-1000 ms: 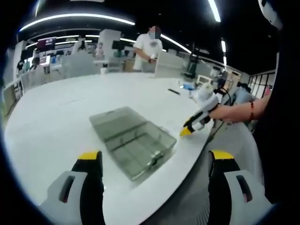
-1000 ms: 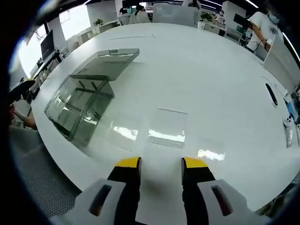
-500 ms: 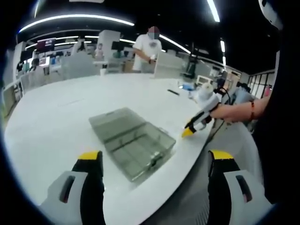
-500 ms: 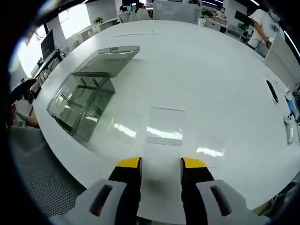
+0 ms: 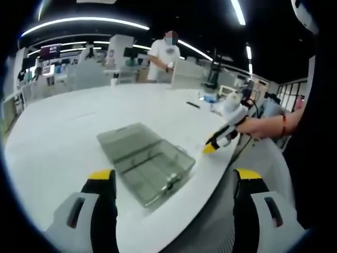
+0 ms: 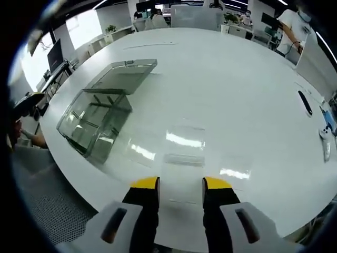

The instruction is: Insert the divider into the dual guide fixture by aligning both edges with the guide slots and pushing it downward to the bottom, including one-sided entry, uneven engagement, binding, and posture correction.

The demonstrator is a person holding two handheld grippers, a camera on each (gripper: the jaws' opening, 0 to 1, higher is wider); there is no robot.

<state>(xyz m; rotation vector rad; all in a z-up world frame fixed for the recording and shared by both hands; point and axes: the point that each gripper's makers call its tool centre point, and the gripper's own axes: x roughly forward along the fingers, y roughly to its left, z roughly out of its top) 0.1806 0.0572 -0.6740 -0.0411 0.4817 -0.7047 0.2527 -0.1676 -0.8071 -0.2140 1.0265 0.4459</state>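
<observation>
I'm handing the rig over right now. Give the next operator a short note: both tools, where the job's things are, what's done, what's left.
Left tool: open, empty, held above the table edge facing the clear box.
Right tool: open, empty, low over the white table, pointing at the clear divider sheet.
Divider sheet: lying flat on the table just ahead of the right tool, to the right of the box in the right gripper view.
Box: open, lid folded back, near the table edge.
Done: nothing inserted yet.
Left: pick up the sheet, line both edges with the box's slots, push it to the bottom.
</observation>
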